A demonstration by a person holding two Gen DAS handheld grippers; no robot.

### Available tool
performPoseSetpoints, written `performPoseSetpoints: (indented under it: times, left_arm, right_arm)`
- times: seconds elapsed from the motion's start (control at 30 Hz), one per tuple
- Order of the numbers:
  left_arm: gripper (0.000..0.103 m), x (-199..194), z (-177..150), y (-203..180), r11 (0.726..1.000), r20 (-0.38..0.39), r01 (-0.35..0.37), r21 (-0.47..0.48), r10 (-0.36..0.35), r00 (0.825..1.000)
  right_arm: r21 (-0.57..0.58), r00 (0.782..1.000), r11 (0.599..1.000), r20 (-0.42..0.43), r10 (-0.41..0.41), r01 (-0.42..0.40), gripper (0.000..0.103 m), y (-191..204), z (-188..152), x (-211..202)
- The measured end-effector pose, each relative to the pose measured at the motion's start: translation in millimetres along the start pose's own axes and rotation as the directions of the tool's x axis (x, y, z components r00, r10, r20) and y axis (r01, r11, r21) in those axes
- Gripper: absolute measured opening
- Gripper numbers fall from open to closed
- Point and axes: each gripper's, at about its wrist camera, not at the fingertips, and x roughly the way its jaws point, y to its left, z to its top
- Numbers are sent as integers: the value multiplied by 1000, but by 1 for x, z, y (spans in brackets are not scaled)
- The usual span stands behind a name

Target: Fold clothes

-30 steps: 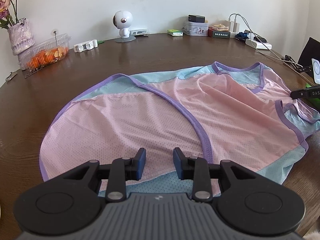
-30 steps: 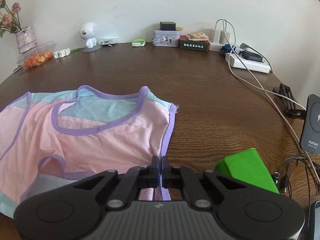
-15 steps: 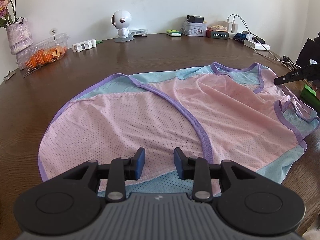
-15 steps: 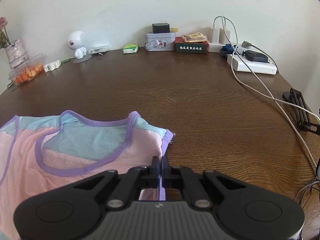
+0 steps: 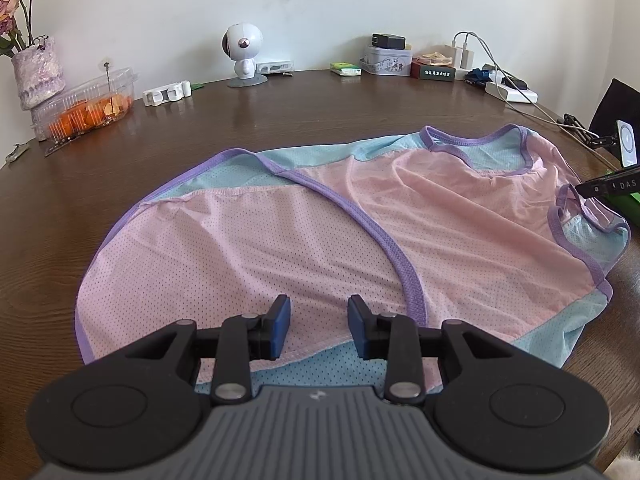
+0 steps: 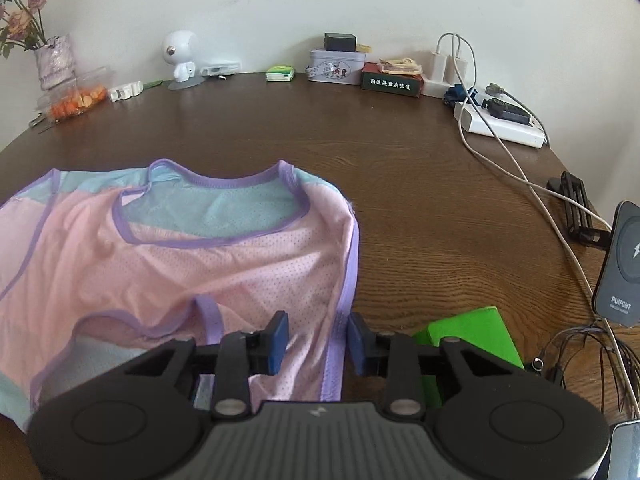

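Left wrist view: left gripper (image 5: pixel 319 322) jaws apart, holding nothing, poised over the hem of the top (image 5: pixel 280 248); top lies spread on the table (image 5: pixel 320 120) near its front edge, one side already folded over, purple trim running diagonally; tip of the right gripper (image 5: pixel 610 189) shows by the armhole toward the table's right edge.

Right wrist view: right gripper (image 6: pixel 317 340) jaws apart, gripping nothing, straddling the purple side trim of the top (image 6: pixel 200 272); neckline faces the back edge; green block (image 6: pixel 472 336) just beside its right finger; cables (image 6: pixel 520 176) and charger (image 6: pixel 622 272) at the right edge.

Risks, as I judge: thin mesh may slip, or a pinch may catch only one layer, so the fold skews; a wide swing right could snag the cables or knock the block.
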Motion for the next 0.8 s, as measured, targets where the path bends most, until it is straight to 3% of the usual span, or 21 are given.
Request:
performPoseSetpoints:
  times: [0.03, 0.07, 0.17, 0.23, 0.3, 0.37, 0.43, 0.5, 0.53, 0.57, 0.8]
  left_arm:
    - [32, 0, 0, 0, 1000, 1, 1, 0, -1, 1000]
    - [32, 0, 0, 0, 1000, 1, 3, 1, -3, 1000]
    - [32, 0, -1, 0, 1000, 7, 3, 1, -3, 1000]
    - [32, 0, -1, 0, 1000, 6, 1, -1, -1, 1000]
    - [32, 0, 0, -1, 1000, 2, -2, -1, 2, 1000]
    - [32, 0, 0, -2, 1000, 1, -5, 2, 5, 1000]
    - [32, 0, -1, -2, 1000, 2, -3, 2, 3, 1000]
    - [32, -1, -2, -1, 1000, 6, -2, -2, 2, 1000]
    - [32, -1, -2, -1, 1000, 6, -3, -3, 3, 1000]
    - [32, -1, -2, 0, 1000, 6, -3, -4, 3, 1000]
    - [32, -1, -4, 3, 1000, 14, -4, -11, 4, 1000]
  right_arm:
    - [19, 1000, 1000, 1, 3, -3, 5, -3, -1, -1]
    - [24, 1000, 1000, 2, -12, 12, 1, -6, -2, -1]
    - [39, 997, 996, 4, -74, 74, 1, -16, -4, -2]
    - [59, 998, 997, 12, -55, 54, 2, -19, -1, -6]
    - [59, 999, 998, 43, -19, 17, 8, -19, 9, -9]
    - [43, 996, 999, 81, 23, -26, 26, -16, 24, -9]
    - [19, 996, 999, 79, 39, -40, 31, -14, 44, 10]
    - [19, 999, 1000, 34, 11, -11, 31, -14, 59, 35]
    - [14, 1000, 1000, 24, -6, 5, 24, -13, 63, 46]
    - [21, 1000, 999, -2, -28, 28, 0, -13, 66, 56]
    - [45, 995, 994, 8, -97, 96, 1, -31, 62, 60]
